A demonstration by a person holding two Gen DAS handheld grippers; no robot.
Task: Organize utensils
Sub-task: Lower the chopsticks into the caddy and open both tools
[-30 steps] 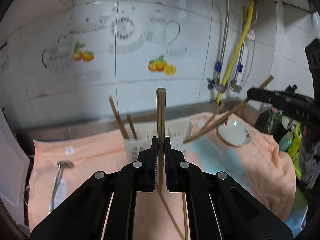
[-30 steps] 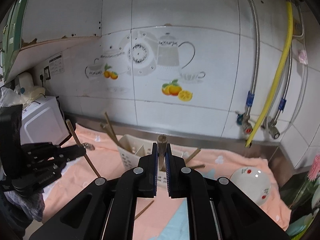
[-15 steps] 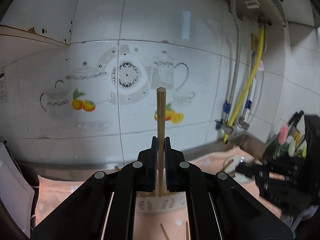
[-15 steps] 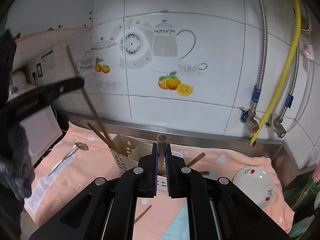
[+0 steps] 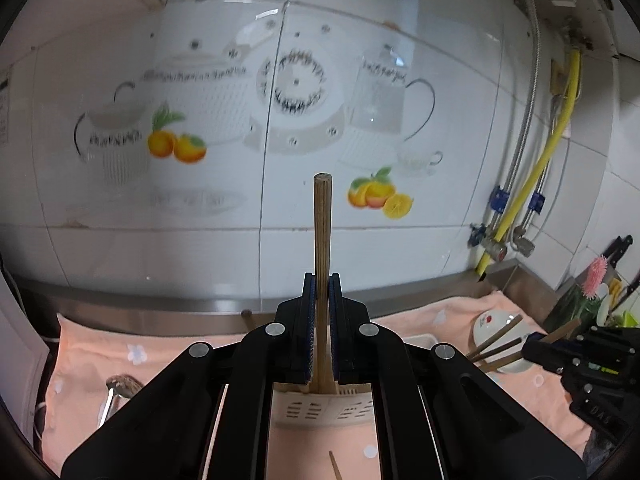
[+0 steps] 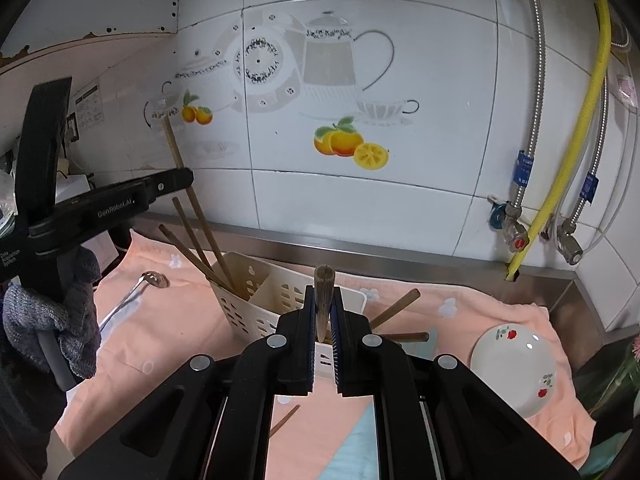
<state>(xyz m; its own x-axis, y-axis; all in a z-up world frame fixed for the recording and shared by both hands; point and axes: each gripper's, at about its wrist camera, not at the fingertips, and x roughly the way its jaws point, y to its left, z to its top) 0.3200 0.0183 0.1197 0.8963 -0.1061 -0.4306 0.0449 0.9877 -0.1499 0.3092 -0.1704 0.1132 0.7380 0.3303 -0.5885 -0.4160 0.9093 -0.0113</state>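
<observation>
I've got a round wooden chopstick [image 5: 322,256] pinched upright in my left gripper [image 5: 321,320], its tip entering the white slotted plastic utensil caddy [image 6: 256,300], I think. Right gripper [image 6: 323,316] clamps another wooden stick [image 6: 323,292] nr the caddy's right compartment. Lower both vertically, release w/o tipping it.

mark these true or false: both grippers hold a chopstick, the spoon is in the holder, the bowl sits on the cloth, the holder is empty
1. Each gripper is shut on a wooden chopstick. True: the left gripper clamps one chopstick and the right gripper clamps another.
2. The metal spoon stands in the utensil holder. False: it lies on the peach cloth, left of the holder.
3. The white bowl sits on the cloth. True.
4. The holder is empty. False: chopsticks already lean in its left end.
</observation>
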